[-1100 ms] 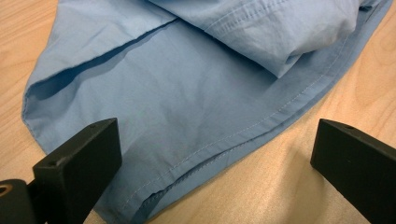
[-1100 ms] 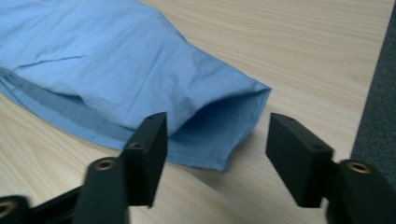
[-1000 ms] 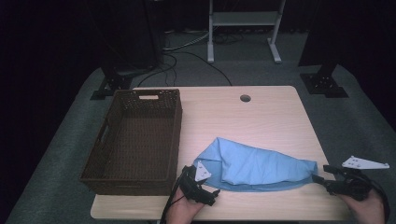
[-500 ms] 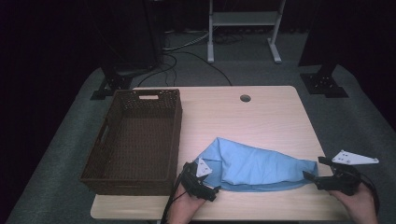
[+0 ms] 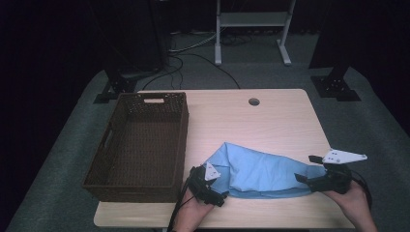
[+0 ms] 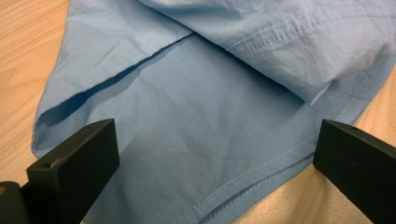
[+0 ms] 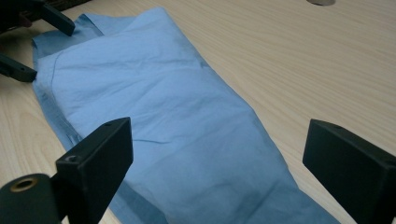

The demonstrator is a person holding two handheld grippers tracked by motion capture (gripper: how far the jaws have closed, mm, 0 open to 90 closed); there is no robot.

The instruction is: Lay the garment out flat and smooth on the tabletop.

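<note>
A light blue cloth [image 5: 263, 169] lies folded in a long wedge near the table's front edge. My left gripper [image 5: 218, 186] sits at its left end, jaws open over a hemmed corner of the cloth [image 6: 210, 116] without pressing it. My right gripper [image 5: 307, 168] hovers at the narrow right end. Its jaws have just been opening and stand wide, with the cloth [image 7: 177, 126] lying below and between them, untouched by the pads. The right gripper view looks along the cloth to the left gripper [image 7: 51, 51] at the far end.
A dark brown wicker basket [image 5: 183, 130] stands on the left part of the table, close to the left gripper. The pale wooden tabletop [image 5: 275, 121] has a cable hole [image 5: 254, 102] at the back. Dark stands rise from the floor beyond.
My right gripper has moved left and slightly up, from off the table's right edge to over the cloth's right end. The left gripper and the cloth have stayed put.
</note>
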